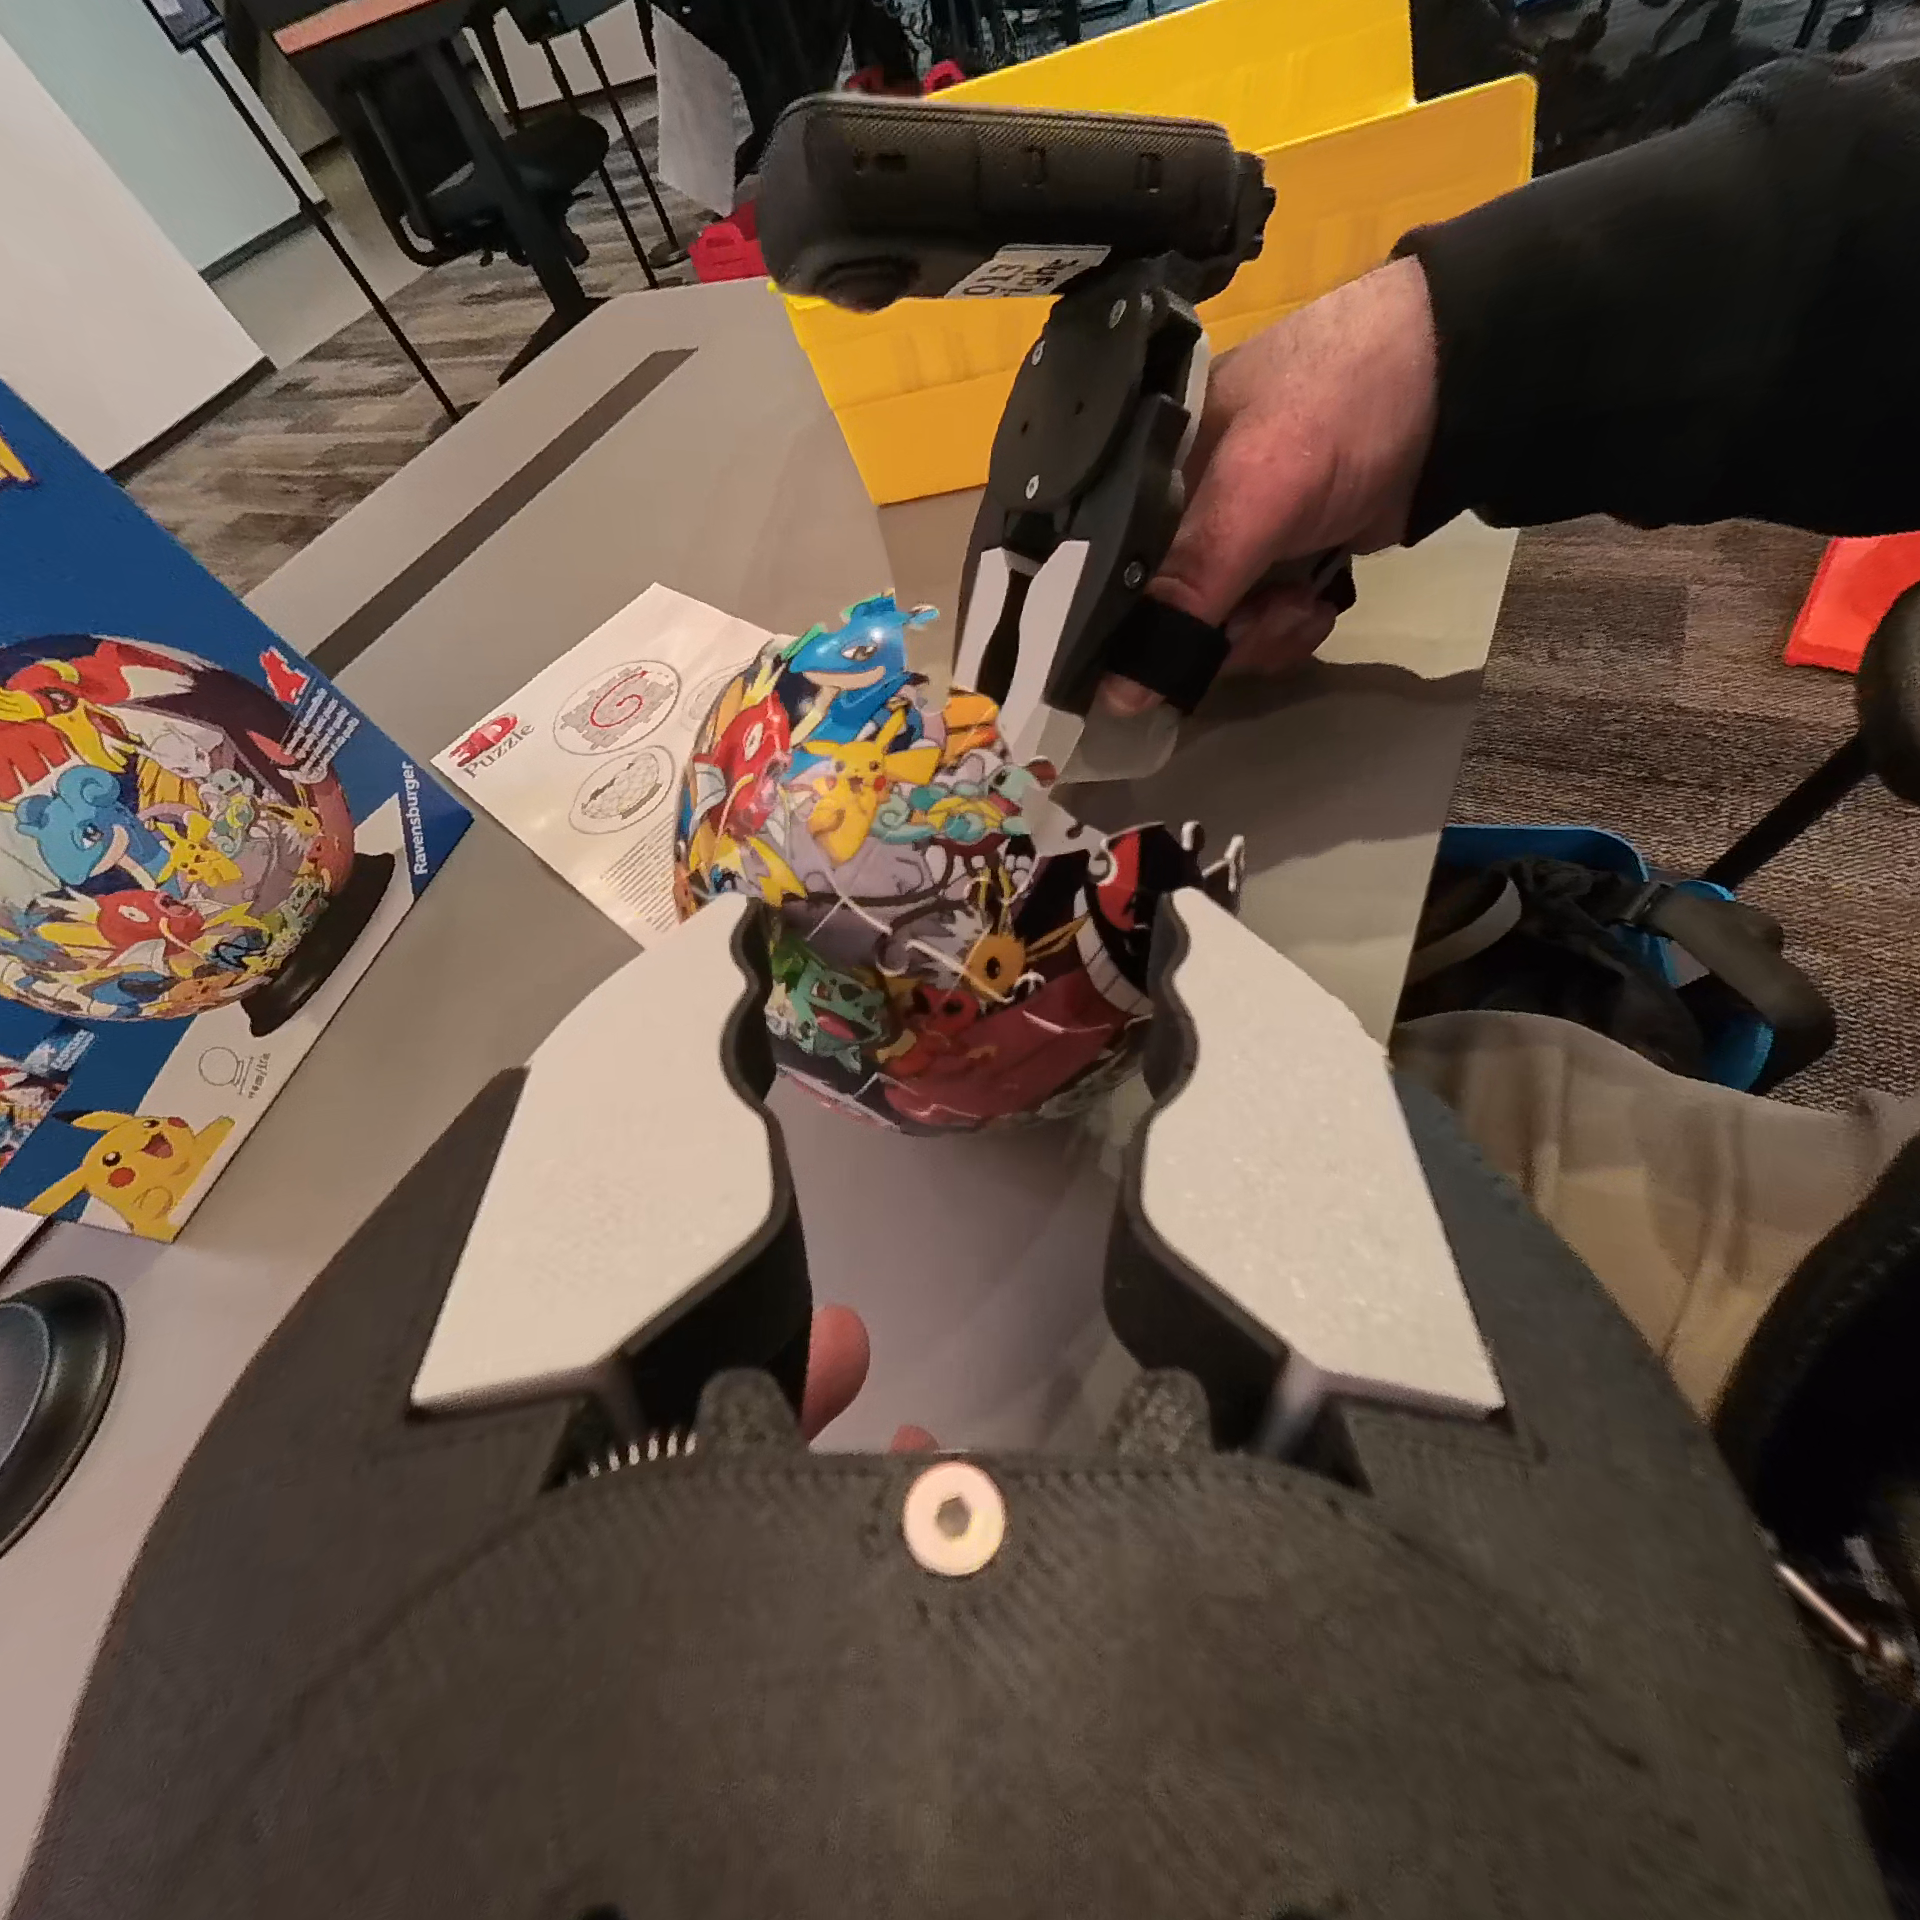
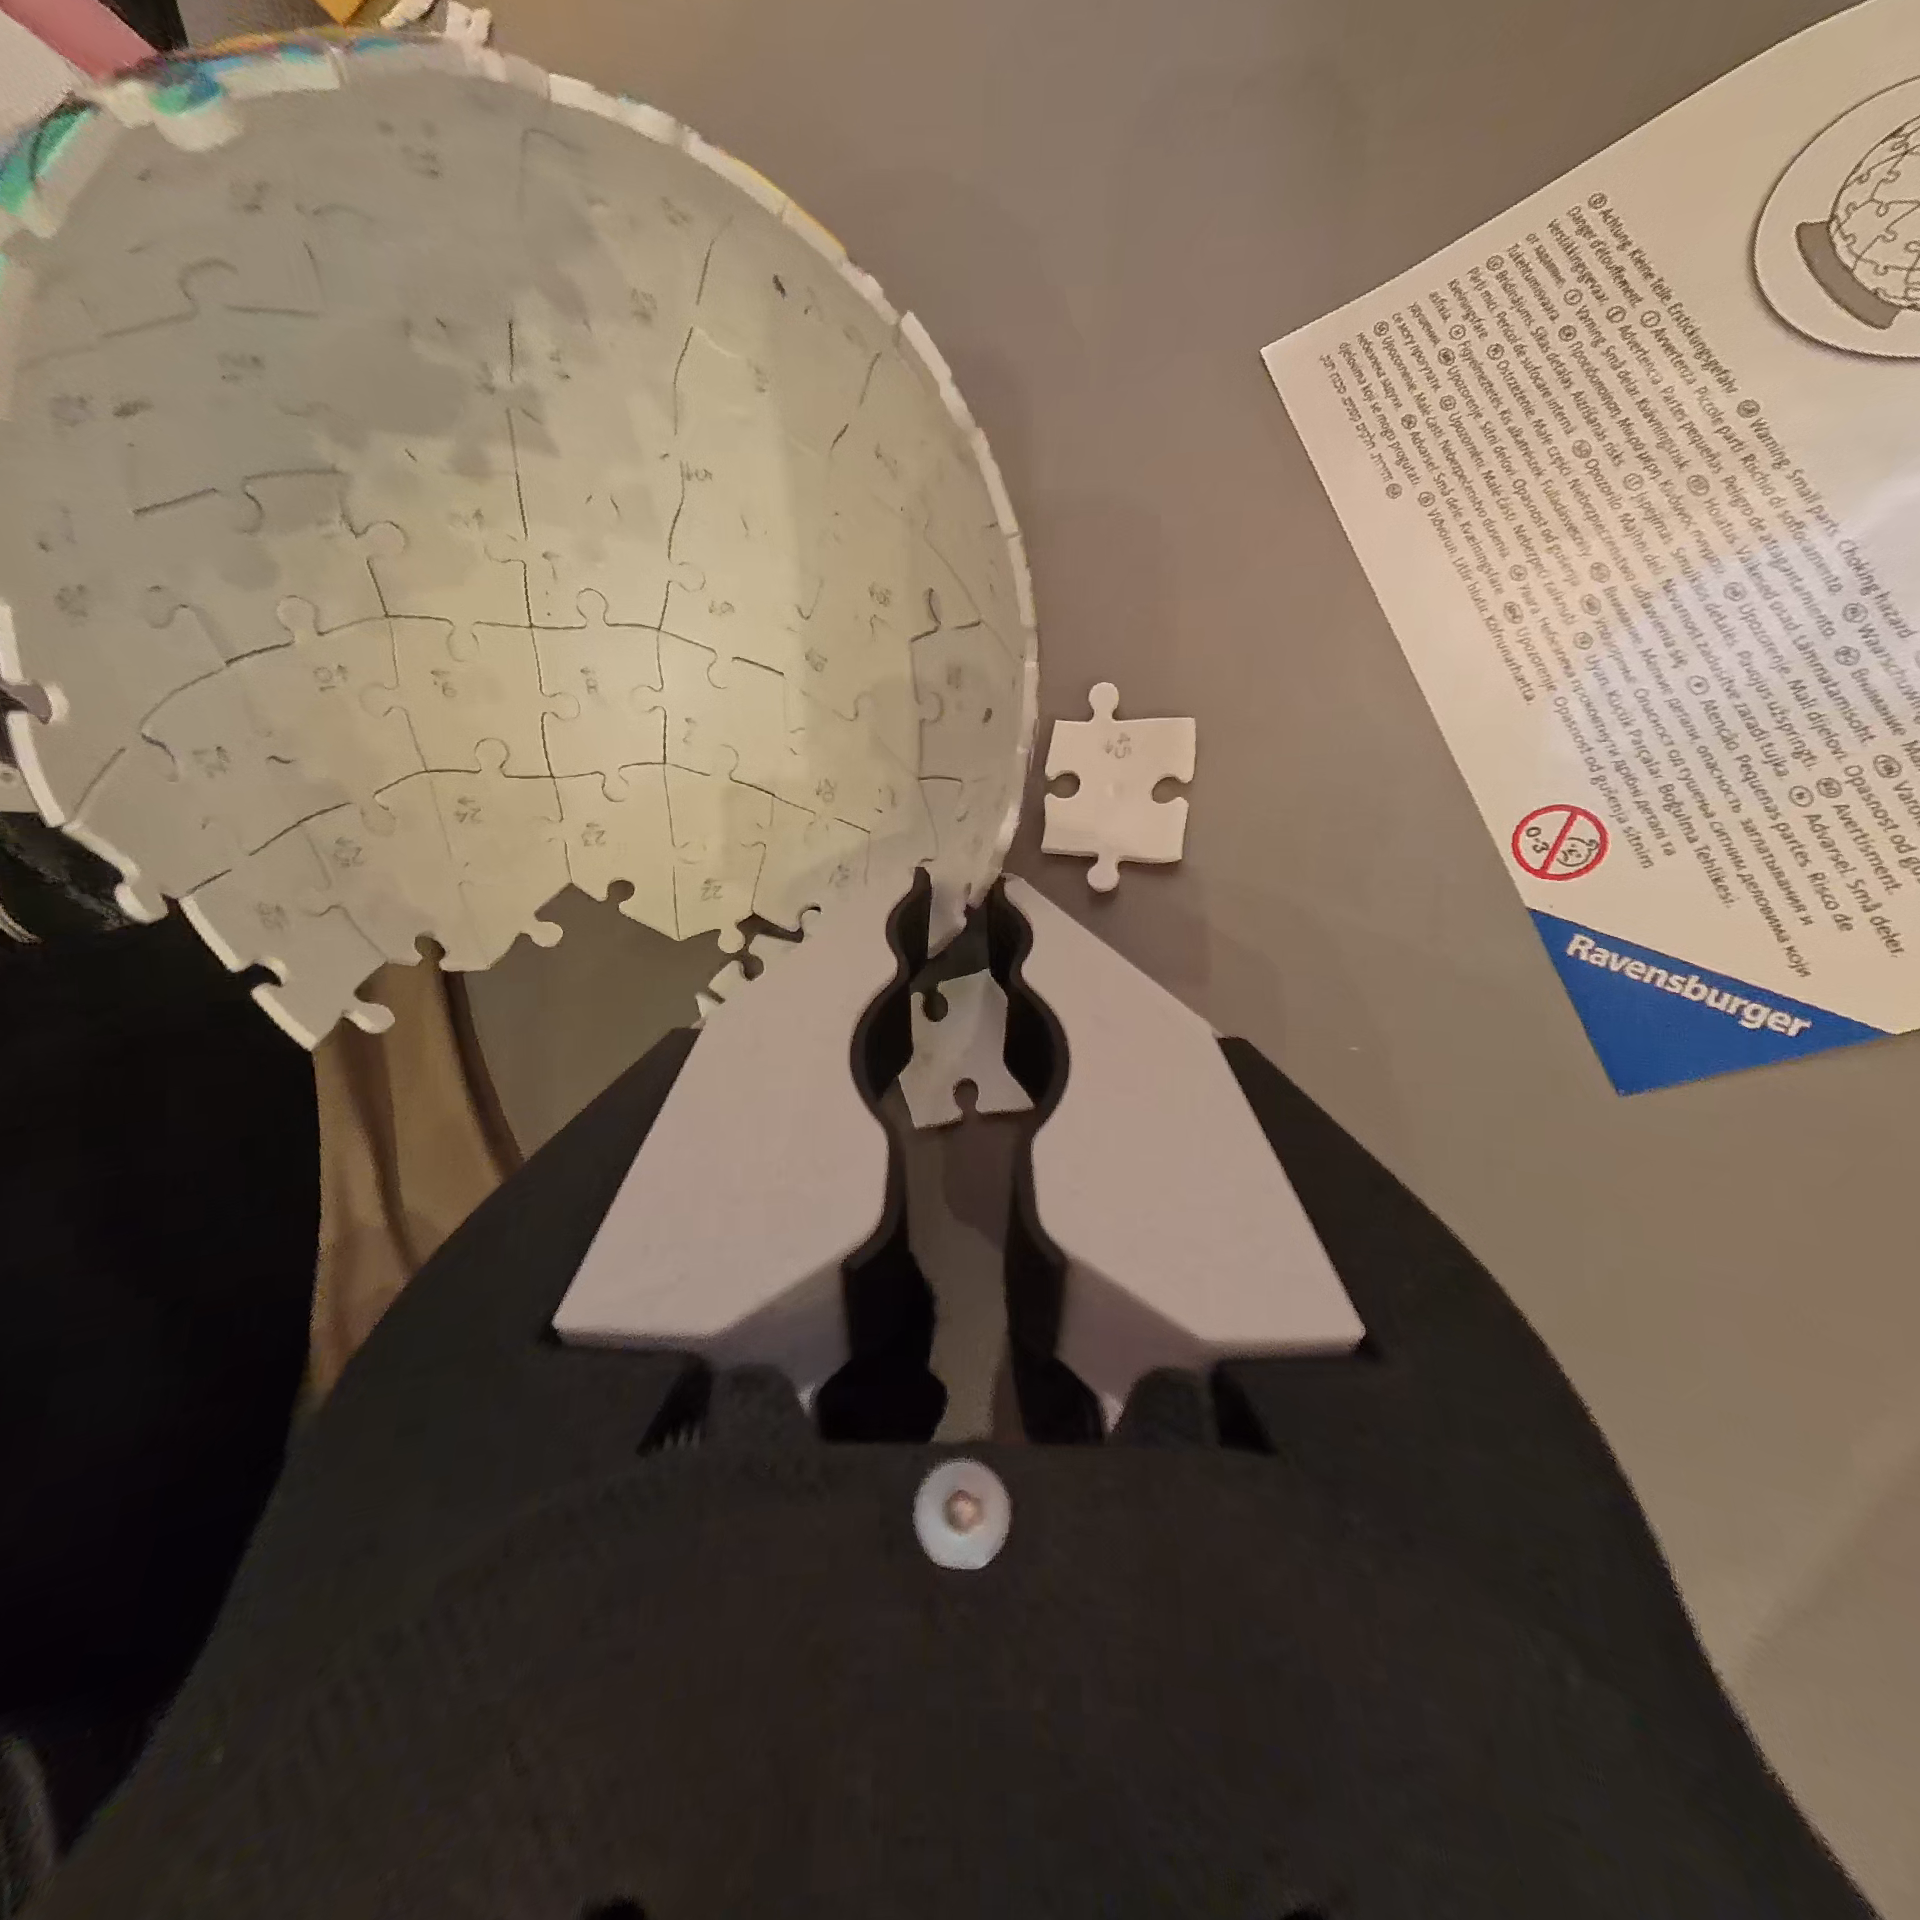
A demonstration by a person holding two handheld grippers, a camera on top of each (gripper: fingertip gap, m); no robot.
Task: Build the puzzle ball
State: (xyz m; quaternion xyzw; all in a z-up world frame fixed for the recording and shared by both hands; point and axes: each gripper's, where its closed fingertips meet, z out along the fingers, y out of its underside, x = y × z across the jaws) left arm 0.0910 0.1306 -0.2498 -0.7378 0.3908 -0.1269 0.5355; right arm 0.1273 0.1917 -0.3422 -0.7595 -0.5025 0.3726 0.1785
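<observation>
The puzzle ball [image 1: 894, 883] is a partly built colourful shell, open at the top right. My left gripper [image 1: 956, 920] has its fingers on both sides of the ball's lower part and is shut on it. In the right wrist view the ball's white numbered inside [image 2: 468, 520] faces me. My right gripper [image 2: 961, 894] is shut on a white puzzle piece [image 2: 951, 1049] and holds it at the shell's jagged rim. It also shows in the left wrist view [image 1: 1013, 727], coming down on the ball's upper right edge. A loose piece [image 2: 1117, 784] lies white side up on the grey table [image 2: 1299, 1247].
The instruction sheet [image 2: 1662, 520] lies behind the ball. The blue puzzle box [image 1: 156, 831] is at the left, with the black ball stand [image 1: 42, 1382] near the front left. A yellow bin [image 1: 1195, 260] stands at the back. Bags [image 1: 1610, 966] lie beyond the table's right edge. The grippers' ends are close to 12 cm from one another.
</observation>
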